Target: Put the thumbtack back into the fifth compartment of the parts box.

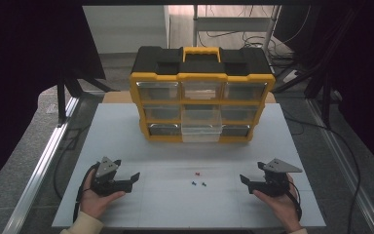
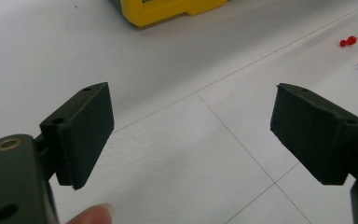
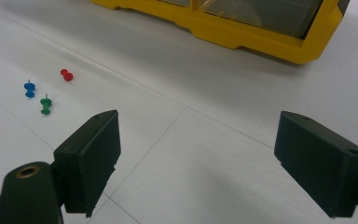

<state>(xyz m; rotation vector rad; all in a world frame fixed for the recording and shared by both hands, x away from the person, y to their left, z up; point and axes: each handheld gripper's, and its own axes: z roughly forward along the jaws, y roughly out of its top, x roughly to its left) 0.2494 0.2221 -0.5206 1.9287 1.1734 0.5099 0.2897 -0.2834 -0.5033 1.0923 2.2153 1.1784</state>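
Left gripper (image 1: pixel 135 176) and right gripper (image 1: pixel 242 179) rest spread and empty on the near worktop (image 1: pixel 126 131); 3 pushpins (image 1: pixel 197 179) lie between them, near a yellow organizer (image 1: pixel 202 95).

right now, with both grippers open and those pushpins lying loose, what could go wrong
1. The red pushpin, blue pushpin and green pushpin are tiny and lie close together; wide jaws may knock or scatter them.
2. A pin could probably roll off the table.
3. The open drawer of the yellow organizer juts forward and could get bumped.
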